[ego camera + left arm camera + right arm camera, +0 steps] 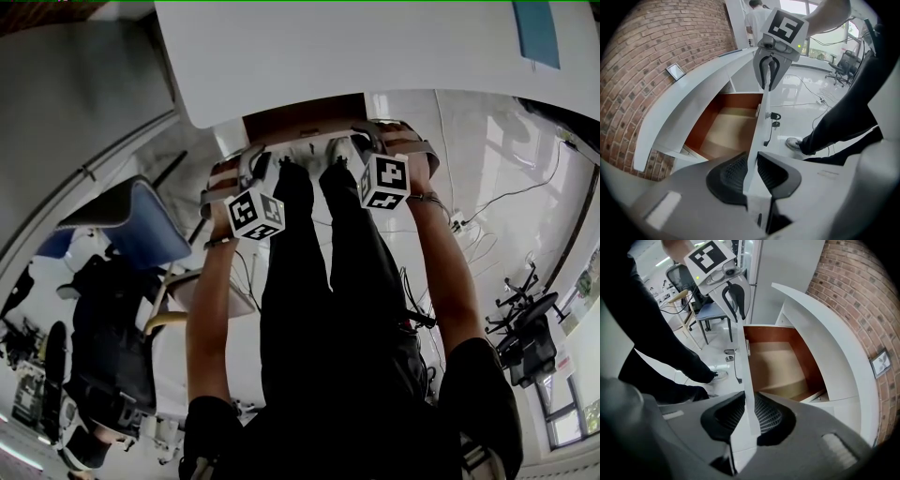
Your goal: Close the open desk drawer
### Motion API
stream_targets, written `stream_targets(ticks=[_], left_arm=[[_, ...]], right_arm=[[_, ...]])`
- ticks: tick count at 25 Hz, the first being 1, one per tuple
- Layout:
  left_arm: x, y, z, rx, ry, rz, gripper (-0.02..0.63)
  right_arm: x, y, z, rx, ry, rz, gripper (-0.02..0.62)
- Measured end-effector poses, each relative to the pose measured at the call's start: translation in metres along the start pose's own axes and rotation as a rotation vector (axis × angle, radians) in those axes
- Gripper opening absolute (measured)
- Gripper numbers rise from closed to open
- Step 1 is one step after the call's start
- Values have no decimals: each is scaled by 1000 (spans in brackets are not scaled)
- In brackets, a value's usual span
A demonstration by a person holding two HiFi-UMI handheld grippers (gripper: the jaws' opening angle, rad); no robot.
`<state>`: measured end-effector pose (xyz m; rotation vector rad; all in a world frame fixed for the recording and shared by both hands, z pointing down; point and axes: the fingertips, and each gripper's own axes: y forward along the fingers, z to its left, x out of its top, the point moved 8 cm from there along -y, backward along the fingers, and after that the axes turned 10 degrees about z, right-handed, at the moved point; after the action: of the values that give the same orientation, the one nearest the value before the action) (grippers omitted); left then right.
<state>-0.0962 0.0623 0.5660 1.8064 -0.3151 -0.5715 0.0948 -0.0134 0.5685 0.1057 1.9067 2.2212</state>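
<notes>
The desk drawer stands pulled out under the white desktop (375,56), its brown inside (726,126) (780,359) showing. Its white front panel (759,117) (743,362) runs upright between both pairs of jaws. My left gripper (751,169) (253,173) is shut on the panel's top edge, its ribbed pads against both faces. Further along the same edge my right gripper (750,417) (370,145) grips it the same way. A key (774,116) hangs in the lock on the outer face.
A brick wall (656,56) backs the desk. The person's dark legs (328,309) stand right in front of the drawer. A blue chair (141,225) is at the left, a black office chair (530,328) at the right, cables and a power strip (457,223) on the floor.
</notes>
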Motion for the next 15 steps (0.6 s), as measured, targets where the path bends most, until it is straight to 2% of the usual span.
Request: stream_targets(ticks=[11, 15], left_arm=[[0, 2, 17, 36, -16, 26, 87], [5, 5, 25, 74, -36, 25, 89]], right_arm=[[7, 2, -12, -18, -7, -17, 67], [7, 2, -23, -56, 10, -5, 69]])
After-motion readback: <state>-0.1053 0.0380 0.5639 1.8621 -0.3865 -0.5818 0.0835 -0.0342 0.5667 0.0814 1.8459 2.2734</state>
